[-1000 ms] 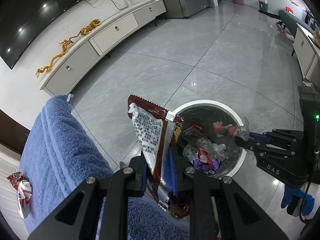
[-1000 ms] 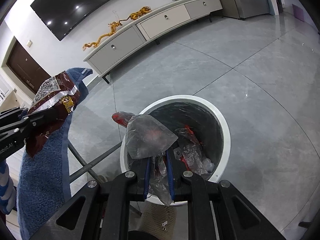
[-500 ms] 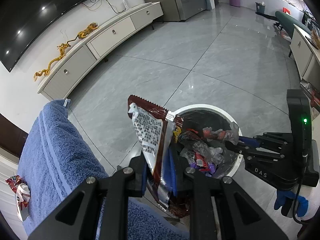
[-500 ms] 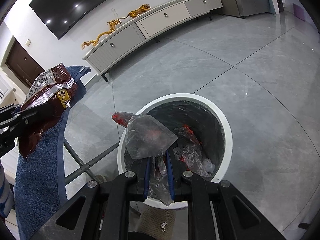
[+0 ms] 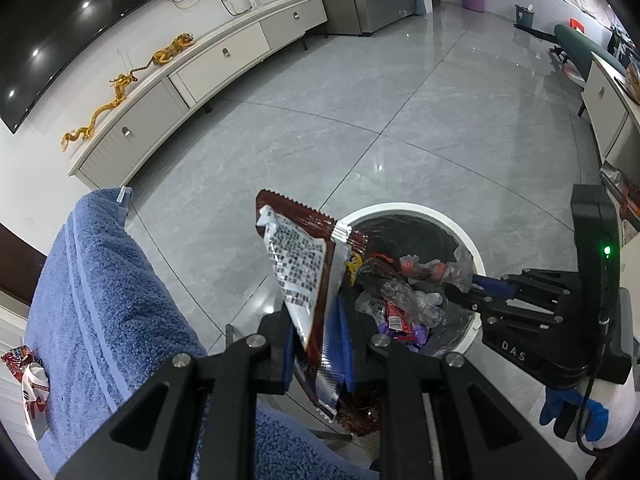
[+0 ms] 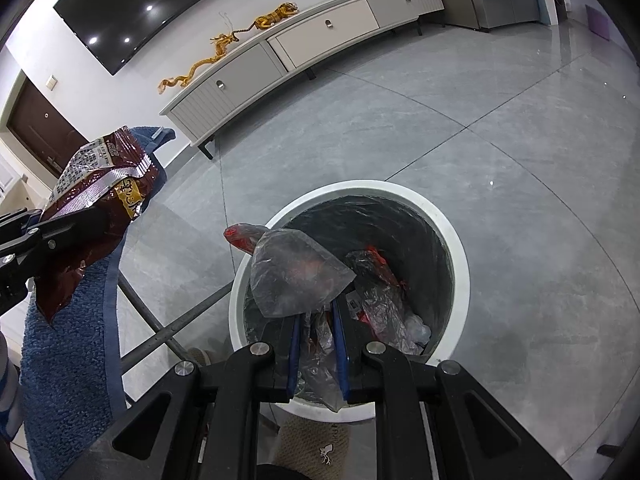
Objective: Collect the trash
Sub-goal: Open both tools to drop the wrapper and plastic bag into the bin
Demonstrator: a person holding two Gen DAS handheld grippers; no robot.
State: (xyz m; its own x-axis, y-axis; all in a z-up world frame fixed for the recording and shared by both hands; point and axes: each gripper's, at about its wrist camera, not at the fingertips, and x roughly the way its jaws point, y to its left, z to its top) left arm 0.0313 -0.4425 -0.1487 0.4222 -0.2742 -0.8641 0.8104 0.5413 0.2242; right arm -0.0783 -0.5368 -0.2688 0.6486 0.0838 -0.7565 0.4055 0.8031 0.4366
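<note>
My left gripper (image 5: 318, 344) is shut on a dark red snack bag (image 5: 304, 264) with a white printed label, held upright beside the bin. The white-rimmed trash bin (image 5: 404, 210) stands on the floor below, lined in black and holding several wrappers. My right gripper (image 6: 318, 344) is shut on a crumpled clear plastic bag (image 6: 296, 276) with red inside, just over the near rim of the bin (image 6: 460, 280). In the right wrist view the left gripper (image 6: 80, 224) and its snack bag (image 6: 100, 176) are at the far left, away from the bin.
A blue towel (image 5: 100, 300) is draped on the left, with another wrapper (image 5: 28, 384) beside it. A glass tabletop's metal frame (image 6: 160, 320) crosses near the bin. A long white cabinet (image 5: 208, 60) with a golden dragon ornament lines the far wall. A blue-gloved hand (image 5: 568, 408) holds the right gripper.
In the left wrist view the bin and the right gripper with its plastic bag have shifted slightly left and down. Both grips are unchanged.
</note>
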